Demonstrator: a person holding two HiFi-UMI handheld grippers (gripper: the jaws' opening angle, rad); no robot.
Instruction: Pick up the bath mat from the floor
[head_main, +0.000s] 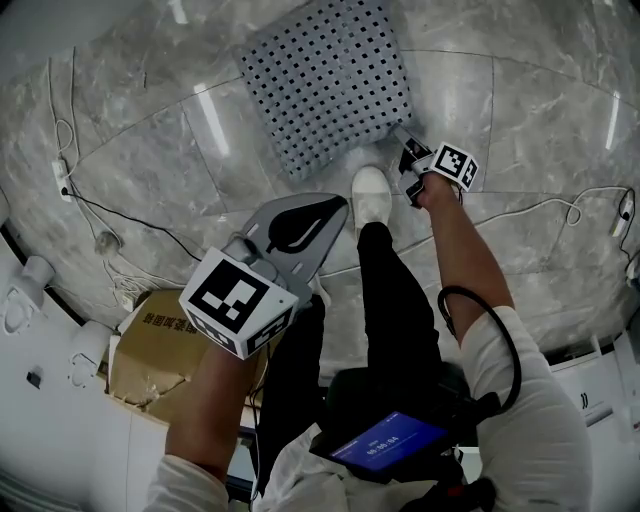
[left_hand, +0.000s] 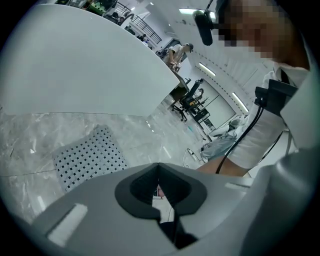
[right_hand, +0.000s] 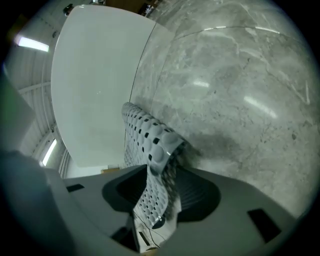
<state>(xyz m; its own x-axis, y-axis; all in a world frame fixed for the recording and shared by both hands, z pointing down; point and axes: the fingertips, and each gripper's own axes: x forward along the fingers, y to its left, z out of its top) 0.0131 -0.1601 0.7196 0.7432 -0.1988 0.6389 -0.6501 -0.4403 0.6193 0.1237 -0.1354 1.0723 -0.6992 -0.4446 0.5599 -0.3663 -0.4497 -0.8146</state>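
1. One cardboard box (head_main: 160, 345) sits well to the lower left of the bath mat (head_main: 325, 85), which lies on the marble floor (head_main: 520, 110).
2. The left gripper (head_main: 318, 212) hangs near the mat's lower edge, clear of it, jaws pressed together on nothing.
3. A white shoe (head_main: 371, 195) stands just below the mat.
4. The right gripper (head_main: 405, 145) is at the mat's lower right corner, its jaws spread wide, with the curled-up corner between them and not pinched.
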